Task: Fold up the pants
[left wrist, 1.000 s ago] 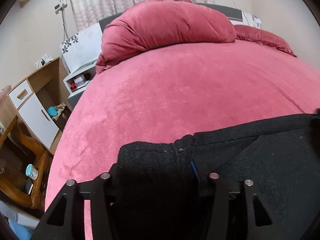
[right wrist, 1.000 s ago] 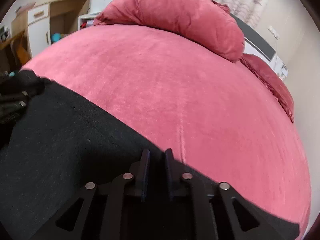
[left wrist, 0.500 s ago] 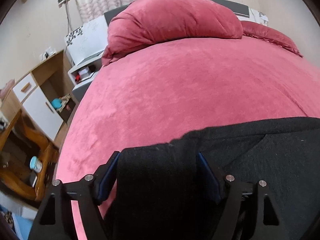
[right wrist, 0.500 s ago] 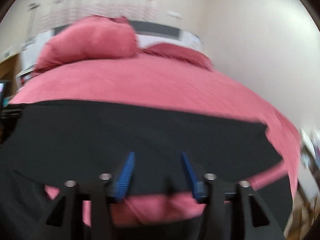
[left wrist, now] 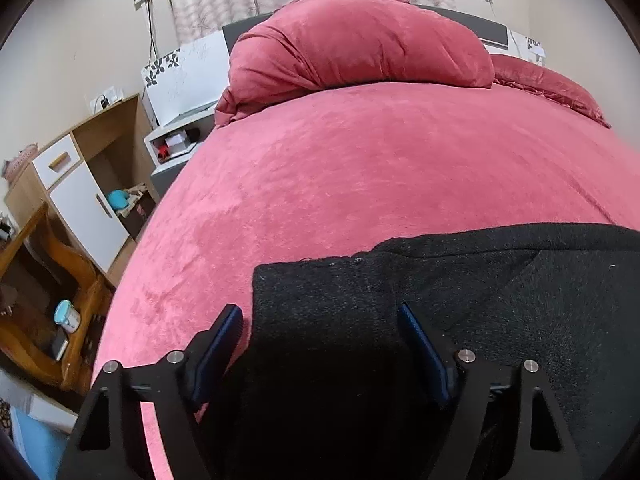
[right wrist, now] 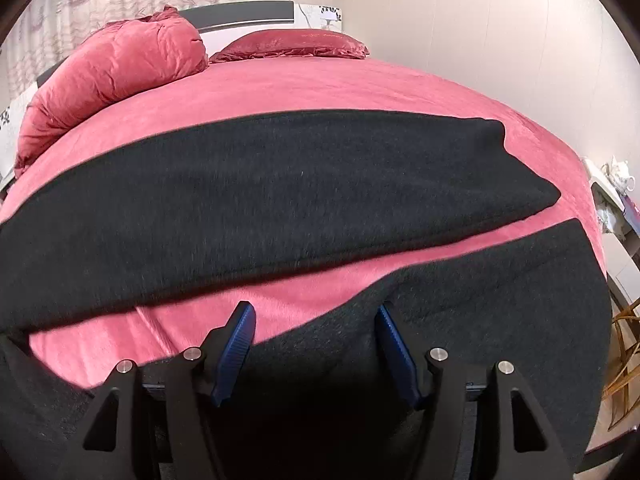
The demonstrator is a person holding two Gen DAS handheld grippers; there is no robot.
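Observation:
Black pants (right wrist: 280, 184) lie flat on the red bed (right wrist: 360, 84), legs spread apart with a strip of red cover between them. In the left wrist view the waist end (left wrist: 440, 288) lies at the near edge. My left gripper (left wrist: 320, 320) is open, its blue pads either side of the waist corner, not clamping it. My right gripper (right wrist: 314, 316) is open over the edge of the nearer leg (right wrist: 480, 300); the far leg stretches across the middle of that view.
A rolled red duvet (left wrist: 352, 48) and a red pillow (right wrist: 288, 44) lie at the head of the bed. Left of the bed stand a white nightstand (left wrist: 172, 148), a wooden cabinet (left wrist: 80, 184) and a wooden chair (left wrist: 44, 300). A small table (right wrist: 616, 200) stands right.
Both grippers have opened and let go of the pants. The right gripper has swung right and now faces along the legs. The left gripper has drawn back slightly.

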